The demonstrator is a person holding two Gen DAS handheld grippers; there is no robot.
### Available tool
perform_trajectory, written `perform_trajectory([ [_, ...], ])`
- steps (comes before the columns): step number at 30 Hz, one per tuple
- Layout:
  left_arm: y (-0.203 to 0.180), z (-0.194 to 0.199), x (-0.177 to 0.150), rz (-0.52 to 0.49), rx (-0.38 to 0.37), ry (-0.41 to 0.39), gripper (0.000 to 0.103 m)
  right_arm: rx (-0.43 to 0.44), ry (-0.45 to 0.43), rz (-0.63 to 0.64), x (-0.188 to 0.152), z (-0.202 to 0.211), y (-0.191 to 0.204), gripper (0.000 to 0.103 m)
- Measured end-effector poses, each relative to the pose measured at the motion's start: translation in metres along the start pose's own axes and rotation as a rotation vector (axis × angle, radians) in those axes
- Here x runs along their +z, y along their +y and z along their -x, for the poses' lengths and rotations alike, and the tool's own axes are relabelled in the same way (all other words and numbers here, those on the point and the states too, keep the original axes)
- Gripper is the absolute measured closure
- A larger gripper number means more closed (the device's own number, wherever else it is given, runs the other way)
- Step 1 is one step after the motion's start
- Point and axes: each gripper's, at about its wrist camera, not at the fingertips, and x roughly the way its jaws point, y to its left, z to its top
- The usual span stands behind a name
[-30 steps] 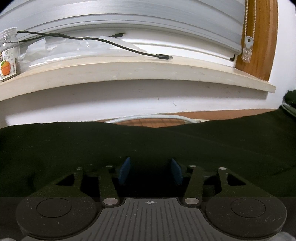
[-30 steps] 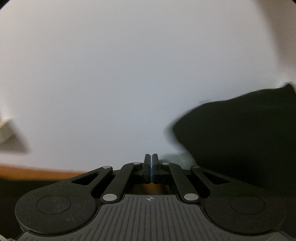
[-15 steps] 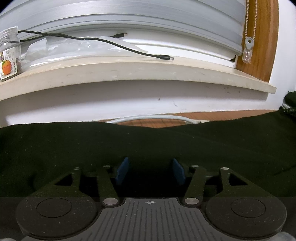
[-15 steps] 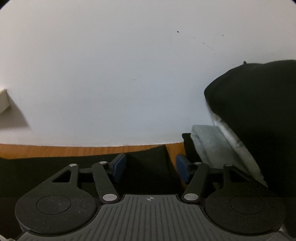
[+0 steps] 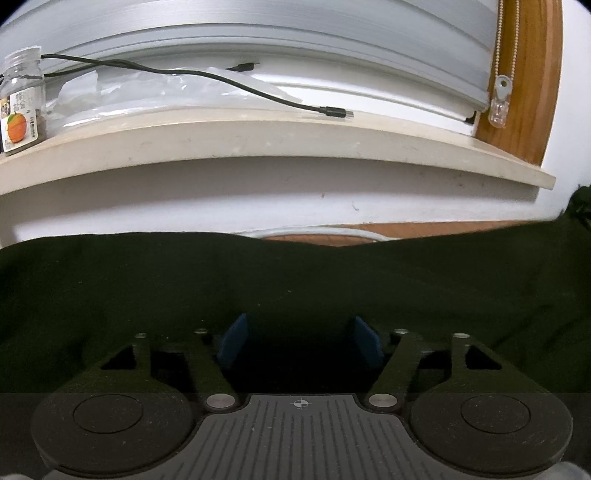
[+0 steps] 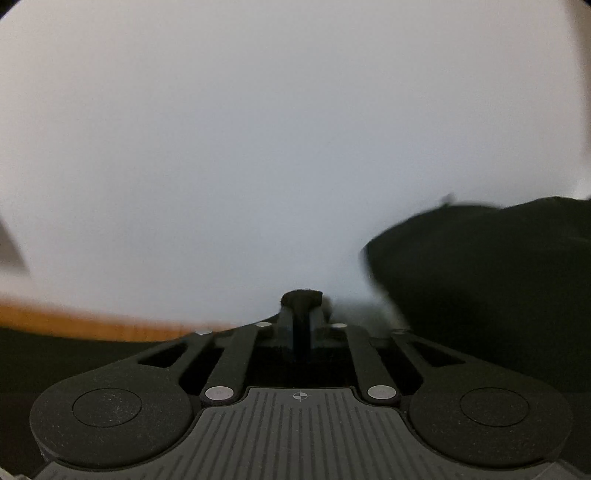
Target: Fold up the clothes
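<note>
White wall (image 6: 258, 129) fills most of the right wrist view, and a pale windowsill (image 5: 280, 140) runs across the left one, with closed blinds (image 5: 258, 33) above it. On the sill stand a small clear jar (image 5: 22, 99) with an orange on its label, some crumpled clear plastic (image 5: 122, 92) and a black cable (image 5: 221, 79) that ends in a plug. A beaded cord (image 5: 501, 55) with a clear pull hangs at the right, in front of a wooden frame (image 5: 532, 74).

Below the sill, a strip of wooden tabletop (image 5: 369, 236) shows – most of it lies under the black garment (image 5: 184, 280), which spreads from edge to edge of the left view. The left gripper (image 5: 299, 339) sits low over this cloth with its 2 blue pads (image 5: 232, 341) wide apart; its jaws have just been opening, and the pads press on nothing, though dark cloth lies beneath the gap.

The right gripper (image 6: 301, 306) has just been closing, and its fingers now pinch a fold of the same black garment (image 6: 301, 297) – a small dark bulge of cloth pokes out above the tips. This view is blurred. A second black mass (image 6: 480, 295) rises at the right, and whether it is part of the same garment I cannot tell. The orange-brown tabletop (image 6: 92, 317) shows at the lower left.
</note>
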Motion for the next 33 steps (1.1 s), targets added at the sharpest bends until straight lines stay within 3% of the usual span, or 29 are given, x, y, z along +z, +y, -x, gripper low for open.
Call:
perform_trajectory([
  [1, 0.000, 0.000, 0.000, 0.000, 0.001, 0.001, 0.029, 0.011, 0.002, 0.002, -0.009, 0.010, 0.005, 0.084],
  [3, 0.000, 0.000, 0.000, 0.001, 0.005, 0.001, 0.029, 0.036, 0.004, -0.004, -0.024, 0.029, 0.010, 0.057],
  [7, 0.001, 0.000, 0.001, 0.007, 0.005, 0.002, 0.029, 0.125, -0.010, -0.006, -0.054, 0.072, 0.014, 0.045],
  [9, -0.001, -0.001, 0.002, -0.004, 0.013, 0.012, 0.030, 0.221, 0.002, 0.015, -0.075, 0.092, 0.022, 0.029],
  [12, -0.004, -0.002, 0.005, -0.063, 0.045, 0.034, 0.034, 0.238, 0.004, 0.076, -0.111, 0.116, 0.038, 0.029],
  [17, 0.006, 0.002, 0.013, -0.087, 0.074, 0.040, 0.039, 0.270, -0.017, 0.014, -0.156, 0.158, 0.018, 0.029],
  [21, 0.004, -0.004, 0.026, -0.168, 0.083, 0.017, 0.033, 0.304, -0.007, -0.004, -0.192, 0.202, 0.007, 0.028],
  [26, -0.011, -0.023, 0.034, -0.303, 0.015, 0.045, 0.036, 0.305, -0.007, -0.007, -0.236, 0.254, -0.008, 0.028],
  [27, -0.013, -0.027, 0.035, -0.324, 0.007, 0.056, 0.039, 0.305, -0.007, -0.008, -0.246, 0.266, -0.011, 0.028],
  [28, -0.015, -0.030, 0.035, -0.337, 0.004, 0.066, 0.050, 0.305, -0.007, -0.008, -0.256, 0.277, -0.014, 0.028],
  [30, -0.013, -0.034, 0.036, -0.319, -0.019, 0.073, 0.062, 0.306, -0.007, -0.010, -0.266, 0.285, -0.038, 0.028],
  [31, -0.011, -0.034, 0.036, -0.305, -0.016, 0.075, 0.082, 0.306, -0.007, -0.010, -0.270, 0.287, -0.050, 0.028],
  [32, -0.009, -0.034, 0.036, -0.297, -0.010, 0.074, 0.100, 0.305, -0.005, -0.010, -0.258, 0.275, -0.035, 0.028],
  [33, -0.008, -0.032, 0.036, -0.292, -0.008, 0.074, 0.101, 0.304, -0.004, -0.009, -0.245, 0.262, -0.017, 0.028],
])
